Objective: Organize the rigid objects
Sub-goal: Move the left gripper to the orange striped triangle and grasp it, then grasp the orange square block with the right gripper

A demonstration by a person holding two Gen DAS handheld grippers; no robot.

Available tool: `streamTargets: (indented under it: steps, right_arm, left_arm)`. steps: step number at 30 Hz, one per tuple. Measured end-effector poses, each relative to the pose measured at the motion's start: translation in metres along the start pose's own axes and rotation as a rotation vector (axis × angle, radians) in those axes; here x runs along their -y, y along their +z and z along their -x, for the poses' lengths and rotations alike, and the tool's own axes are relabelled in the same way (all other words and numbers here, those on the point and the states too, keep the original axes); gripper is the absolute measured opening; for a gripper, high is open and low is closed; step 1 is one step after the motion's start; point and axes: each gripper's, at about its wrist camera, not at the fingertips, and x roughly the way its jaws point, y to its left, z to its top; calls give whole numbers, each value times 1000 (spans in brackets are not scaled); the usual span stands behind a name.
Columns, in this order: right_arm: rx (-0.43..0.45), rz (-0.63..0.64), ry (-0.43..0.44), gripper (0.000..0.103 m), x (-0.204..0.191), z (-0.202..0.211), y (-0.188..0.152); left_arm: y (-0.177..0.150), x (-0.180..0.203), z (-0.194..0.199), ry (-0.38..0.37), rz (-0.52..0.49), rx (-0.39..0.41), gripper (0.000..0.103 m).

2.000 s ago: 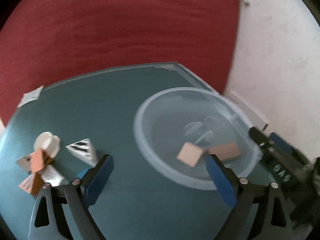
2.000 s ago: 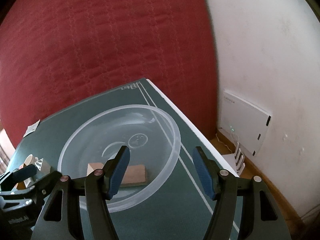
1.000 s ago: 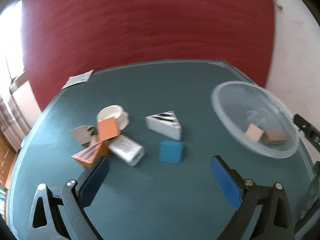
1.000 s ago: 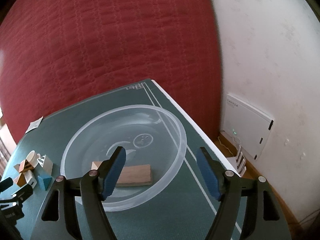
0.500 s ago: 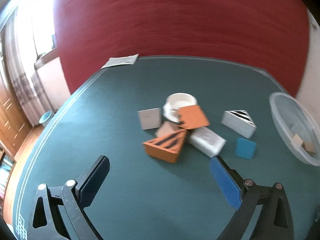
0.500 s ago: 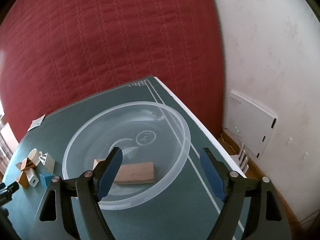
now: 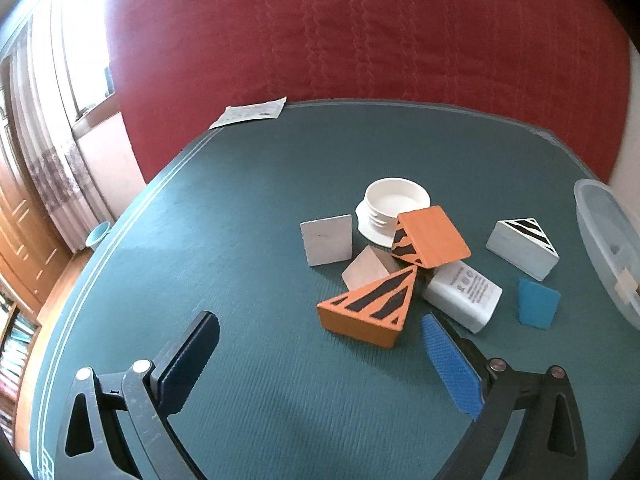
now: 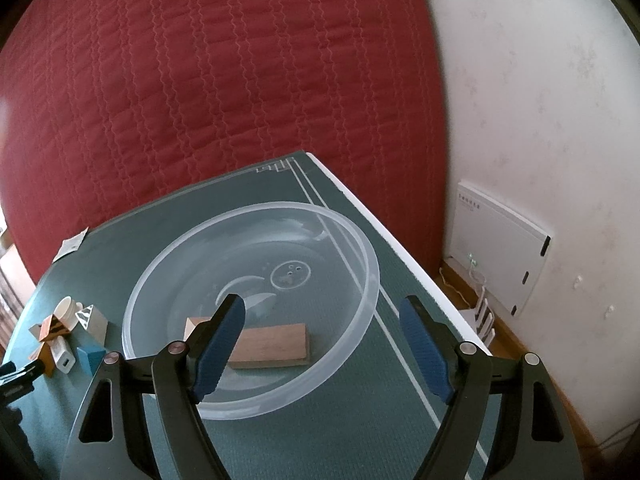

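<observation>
Left gripper (image 7: 316, 354): jaws wide apart, nothing held, hovering above the table (image 7: 240, 208). Just ahead, nearest the right finger, an orange striped wedge (image 7: 370, 308); behind it a white charger (image 7: 464, 294), a second orange block (image 7: 430, 242), a white cap (image 7: 394, 204). Wedge looks light, stiff, painted smooth; sloped faces would likely slip, so take the flat parallel sides. Right gripper (image 8: 322, 350): jaws apart, empty, over the clear bowl (image 8: 360, 248) holding a wooden plank (image 8: 272, 344).

Black left tongs (image 7: 320, 354) and right tongs (image 8: 322, 346), ribbed blue pads, silver screws.
</observation>
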Motion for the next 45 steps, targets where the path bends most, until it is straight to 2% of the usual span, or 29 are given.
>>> streamTargets:
  steps: [11,17,19,25,30,34,40,45]
  right_arm:
    - [-6,-2,-6,81,2,-1,1]
    - [12,6,-26,81,0,2,0]
    - [30,18,-39,81,-2,6,-2]
    - [70,75,-66,81,-13,15,-4]
    - [80,126,-62,81,-26,28,-11]
    - [35,158,5,81,-44,36,-22]
    - [-30,200,166,81,-84,49,-31]
    - [-113,198,294,81,-121,45,-36]
  left_arm:
    - [5,1,-16,-7,1,-65,100]
    - [2,1,-14,-76,-8,-72,67]
    - [0,2,-11,-105,-18,-63,51]
    - [-5,-4,-3,-174,-4,-49,50]
    - [-9,-17,1,-176,23,-55,50]
    - [-14,-23,7,-170,20,-58,50]
    - [-19,-34,13,-166,13,-57,50]
    - [-22,-44,11,-170,28,-63,50]
